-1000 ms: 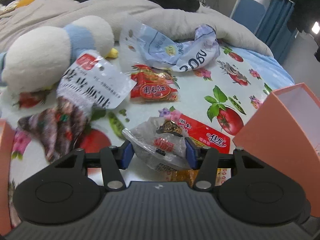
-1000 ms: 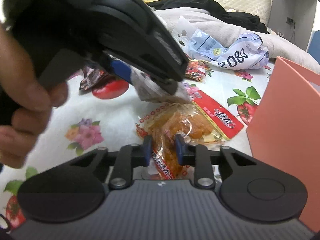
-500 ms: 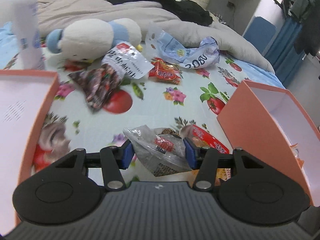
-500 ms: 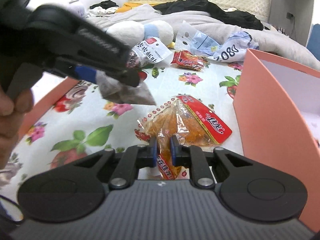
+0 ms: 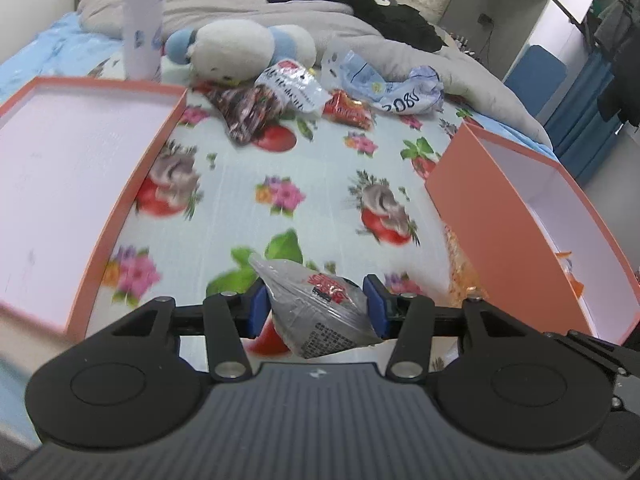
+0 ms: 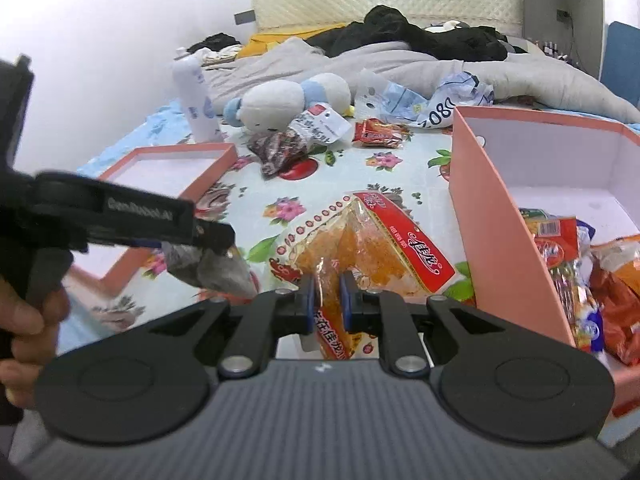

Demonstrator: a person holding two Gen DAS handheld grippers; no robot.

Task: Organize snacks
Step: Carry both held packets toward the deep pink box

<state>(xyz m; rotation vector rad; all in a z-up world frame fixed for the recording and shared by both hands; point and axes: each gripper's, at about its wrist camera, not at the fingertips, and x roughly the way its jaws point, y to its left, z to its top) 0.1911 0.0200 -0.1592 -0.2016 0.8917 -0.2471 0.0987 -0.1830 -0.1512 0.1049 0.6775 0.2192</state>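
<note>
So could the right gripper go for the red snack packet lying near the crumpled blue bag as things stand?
Probably not yet: the right gripper is shut on the orange snack bag, so its jaws are occupied. The red packet itself lies uncovered on the bedsheet.

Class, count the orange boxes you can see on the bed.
2: a shallow orange box lies on the left, and a deeper orange box stands on the right, holding snacks.

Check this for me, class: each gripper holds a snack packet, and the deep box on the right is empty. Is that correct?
One detail is wrong. The deep box is not empty: the right wrist view shows several snack packets already inside. The rest stands: the left gripper holds a grey packet, and the right gripper an orange packet.
</note>
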